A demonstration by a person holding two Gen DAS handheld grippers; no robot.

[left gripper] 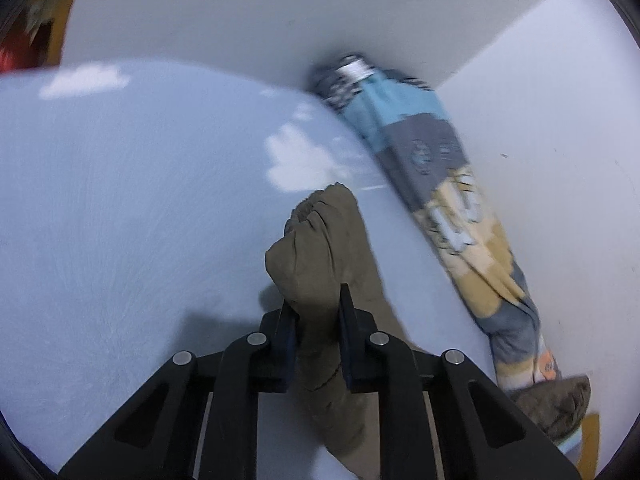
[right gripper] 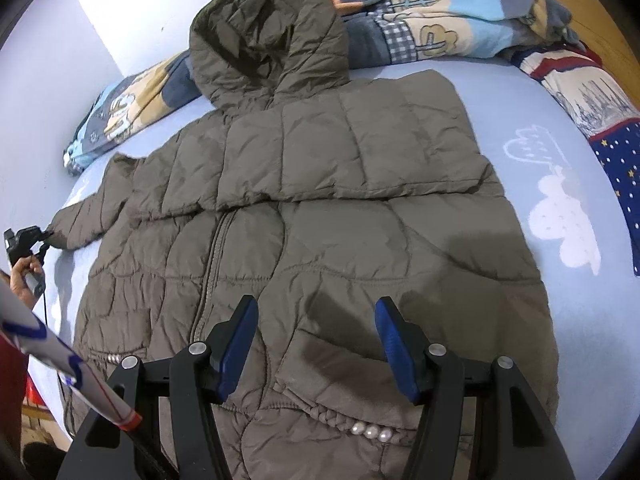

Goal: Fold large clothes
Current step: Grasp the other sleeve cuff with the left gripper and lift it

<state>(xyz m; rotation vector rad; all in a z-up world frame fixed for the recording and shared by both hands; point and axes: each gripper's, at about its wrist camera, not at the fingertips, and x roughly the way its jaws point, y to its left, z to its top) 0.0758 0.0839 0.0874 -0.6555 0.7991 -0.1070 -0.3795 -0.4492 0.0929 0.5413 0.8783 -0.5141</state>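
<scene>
The left gripper (left gripper: 316, 308) is clamped on the puffer jacket's (right gripper: 320, 208) sleeve cuff (left gripper: 320, 236). The right gripper (right gripper: 316, 340) hangs open above the jacket's near hem on the bedsheet (right gripper: 568, 300).

A bed fills most of both views, covered by a pale blue sheet (right gripper: 572, 320) printed with white clouds (right gripper: 566, 228). White walls (left gripper: 240, 12) meet in a corner at the upper right of the left wrist view. A rolled patchwork blanket (left gripper: 452, 184) in blue, grey and tan lies along the wall. In the right wrist view a navy, starred quilt (right gripper: 616, 160) sits at the right edge, and a wooden headboard (right gripper: 580, 4) shows at the upper right. Light is soft and even.
</scene>
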